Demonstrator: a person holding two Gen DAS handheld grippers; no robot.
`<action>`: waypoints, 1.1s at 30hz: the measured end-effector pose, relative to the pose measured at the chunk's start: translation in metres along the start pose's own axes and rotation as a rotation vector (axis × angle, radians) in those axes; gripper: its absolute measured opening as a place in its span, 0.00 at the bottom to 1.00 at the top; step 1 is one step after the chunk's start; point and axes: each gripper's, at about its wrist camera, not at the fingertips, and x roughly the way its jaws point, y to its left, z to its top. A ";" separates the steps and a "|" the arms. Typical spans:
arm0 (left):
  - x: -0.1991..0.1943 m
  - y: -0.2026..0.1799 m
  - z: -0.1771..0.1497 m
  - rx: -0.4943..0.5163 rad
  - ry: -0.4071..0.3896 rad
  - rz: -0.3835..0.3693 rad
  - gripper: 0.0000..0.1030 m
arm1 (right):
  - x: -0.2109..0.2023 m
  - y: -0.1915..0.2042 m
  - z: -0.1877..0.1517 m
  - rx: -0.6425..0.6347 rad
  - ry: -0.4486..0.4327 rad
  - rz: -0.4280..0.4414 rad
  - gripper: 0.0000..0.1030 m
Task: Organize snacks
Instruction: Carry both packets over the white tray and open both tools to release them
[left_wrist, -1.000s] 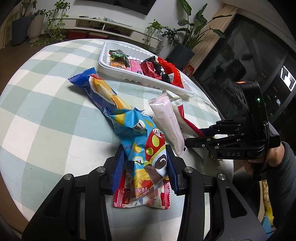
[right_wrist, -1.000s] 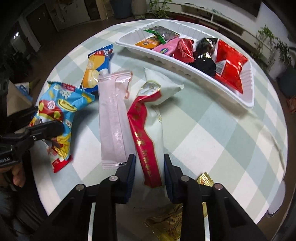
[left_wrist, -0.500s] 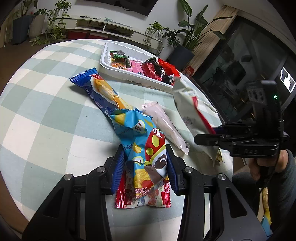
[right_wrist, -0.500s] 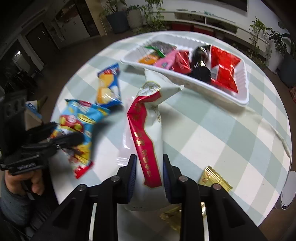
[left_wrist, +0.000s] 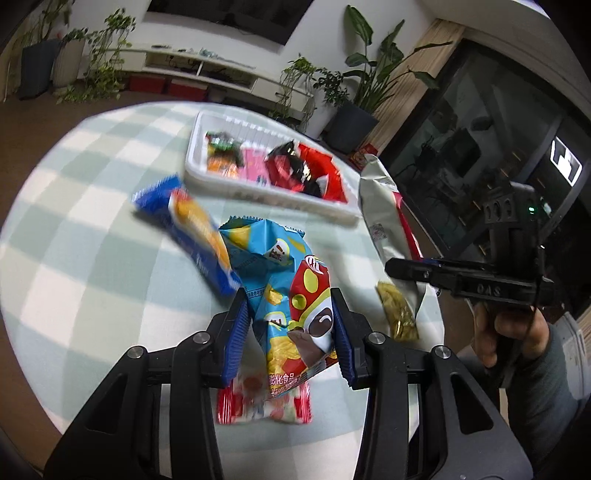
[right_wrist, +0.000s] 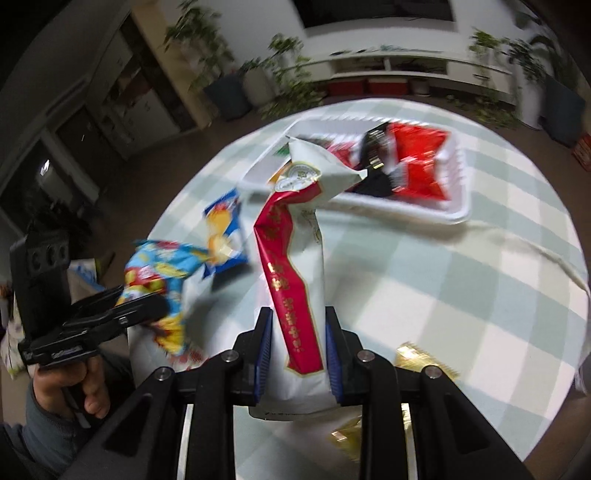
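The round checked table (left_wrist: 74, 229) has bare cloth on its left half; the white tray (left_wrist: 258, 192) sits at the far edge. The left gripper (left_wrist: 291, 332) clamps a blue chip bag (left_wrist: 280, 280); the right gripper (right_wrist: 297, 354) grips a white, red-ribboned packet (right_wrist: 295, 258), both raised above the cloth.

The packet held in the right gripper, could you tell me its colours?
White with a red, gold-lettered ribbon band; clearest in the right wrist view.

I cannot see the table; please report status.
Left gripper shut on blue chip bag. Right gripper shut on white packet. White tray ahead, unobstructed.
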 end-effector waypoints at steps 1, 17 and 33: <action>0.001 -0.003 0.011 0.025 0.001 0.015 0.38 | -0.005 -0.007 0.006 0.018 -0.018 -0.003 0.28; 0.097 0.001 0.179 0.204 0.086 0.127 0.38 | 0.025 -0.009 0.137 0.078 -0.079 0.003 0.28; 0.177 0.038 0.183 0.288 0.181 0.218 0.38 | 0.123 -0.013 0.161 0.103 0.045 -0.101 0.28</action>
